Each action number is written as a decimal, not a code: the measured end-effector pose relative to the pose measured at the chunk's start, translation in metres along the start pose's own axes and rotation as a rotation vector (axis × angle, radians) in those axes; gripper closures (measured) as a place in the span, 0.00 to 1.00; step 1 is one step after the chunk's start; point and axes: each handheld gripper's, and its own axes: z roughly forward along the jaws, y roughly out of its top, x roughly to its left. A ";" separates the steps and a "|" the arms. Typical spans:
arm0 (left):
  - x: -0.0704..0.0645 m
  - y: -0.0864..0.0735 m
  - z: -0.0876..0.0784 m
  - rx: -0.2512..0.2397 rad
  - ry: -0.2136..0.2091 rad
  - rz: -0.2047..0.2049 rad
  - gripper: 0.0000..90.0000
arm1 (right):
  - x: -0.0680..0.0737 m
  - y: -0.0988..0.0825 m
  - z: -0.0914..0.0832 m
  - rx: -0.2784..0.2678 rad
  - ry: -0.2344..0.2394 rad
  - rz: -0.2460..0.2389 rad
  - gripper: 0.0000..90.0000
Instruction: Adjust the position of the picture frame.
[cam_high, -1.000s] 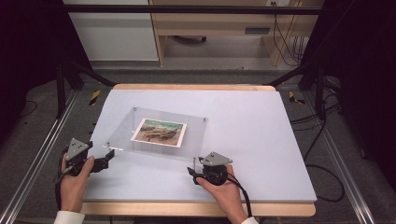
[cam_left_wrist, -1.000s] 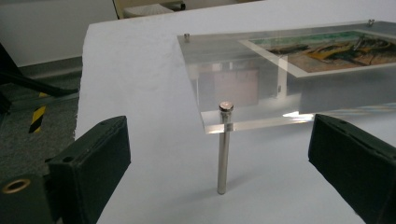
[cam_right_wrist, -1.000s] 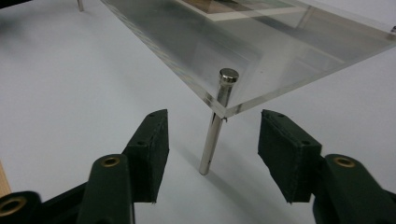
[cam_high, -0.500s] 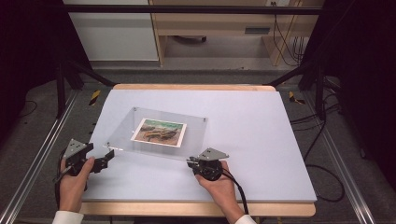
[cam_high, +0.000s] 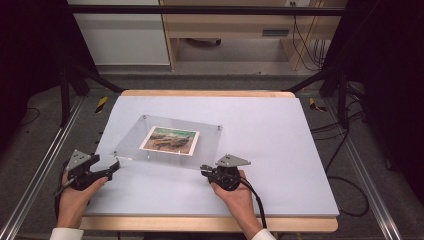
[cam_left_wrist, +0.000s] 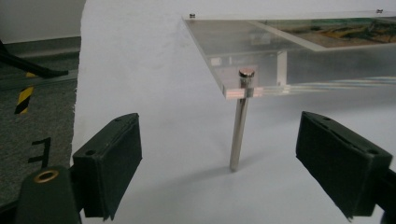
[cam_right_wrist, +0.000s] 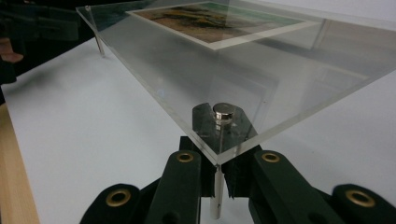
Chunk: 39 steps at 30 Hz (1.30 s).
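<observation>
The thin upright metal leg (cam_left_wrist: 239, 122) under the clear plastic picture plate's (cam_high: 200, 150) near-left corner stands straight ahead of the wide-open left gripper (cam_left_wrist: 231, 172), between its jaws, which have just been closing — the right gripper (cam_right_wrist: 217, 179) pinches the near-right leg (cam_right_wrist: 215, 196).

left gripper (cam_left_wrist: 236, 175): jaws held apart, just been closing | leg (cam_left_wrist: 240, 126) framed between, untouched | panel (cam_left_wrist: 243, 46) carried on leg, above table (cam_left_wrist: 154, 60)

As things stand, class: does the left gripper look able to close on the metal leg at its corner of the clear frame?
Probably yes. The metal leg stands between the left gripper jaws, which have just been closing; nothing blocks it.
</observation>
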 end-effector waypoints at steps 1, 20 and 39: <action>-0.001 0.001 0.002 -0.001 -0.037 0.007 0.22 | -0.002 0.003 -0.001 -0.004 0.013 0.029 0.94; -0.003 0.013 0.027 -0.074 -0.095 -0.012 0.79 | -0.005 0.009 -0.002 0.011 0.014 0.053 0.94; -0.002 0.017 0.028 -0.086 -0.094 -0.055 0.93 | 0.001 0.010 -0.001 -0.009 -0.035 0.044 0.89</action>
